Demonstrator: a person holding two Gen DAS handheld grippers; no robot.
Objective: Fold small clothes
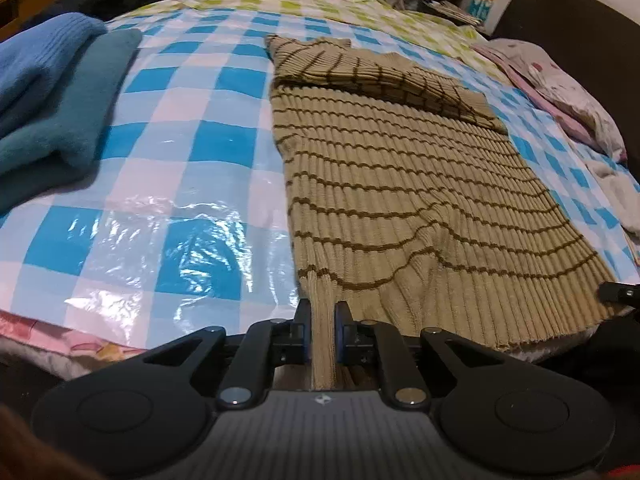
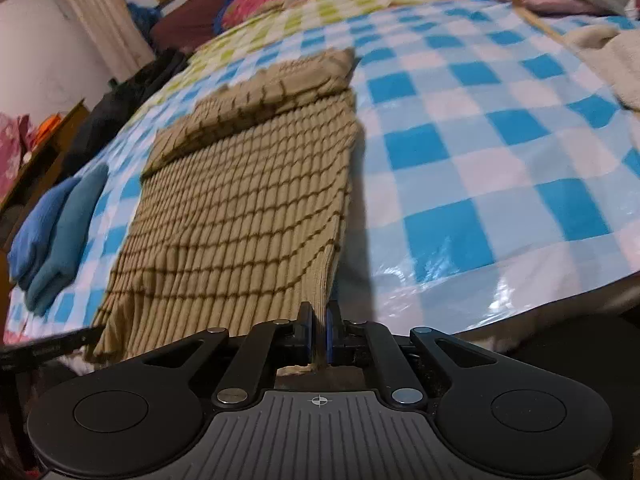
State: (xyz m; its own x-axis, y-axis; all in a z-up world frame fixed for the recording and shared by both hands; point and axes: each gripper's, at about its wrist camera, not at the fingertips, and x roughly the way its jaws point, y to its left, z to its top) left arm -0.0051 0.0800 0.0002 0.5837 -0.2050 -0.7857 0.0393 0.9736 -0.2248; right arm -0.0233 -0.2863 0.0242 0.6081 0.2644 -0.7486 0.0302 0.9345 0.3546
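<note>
The sweater (image 1: 400, 184), tan with brown stripes, is lying flat on the checked sheet (image 1: 192, 148), which is serving as the landmark here. The garment is sitting toward the sheet's near edge, its hem hanging slightly over that edge. Its sleeves are lying folded across the chest at the end farthest from the cameras, so the sides appear already dealt with.

The left gripper (image 1: 323, 332) is pinching the sweater's hem at its left corner: jaws nearly together, a ridge of knit standing between the pads. The right gripper (image 2: 319, 332) is doing likewise at the right corner, jaws almost fully closed on a thin strip of fabric. Each tong is thus holding one bottom corner, and nothing else.

Judgement: the two corners are being held apart so the hem stays taut and level for carrying it up toward the collar, the bottom-to-top fold. The grip on the left looks bulkier, cloth bunching and rippling beside it; that slack may skew the fold unless the hands are lifted evenly.

Two folded items, blue (image 1: 36, 60) and teal (image 1: 68, 120), are resting at the sheet's left side, well apart from the sweater, probably finished pieces set aside. Other bedding is piling beyond the sheet's far edge; it is playing no part.
</note>
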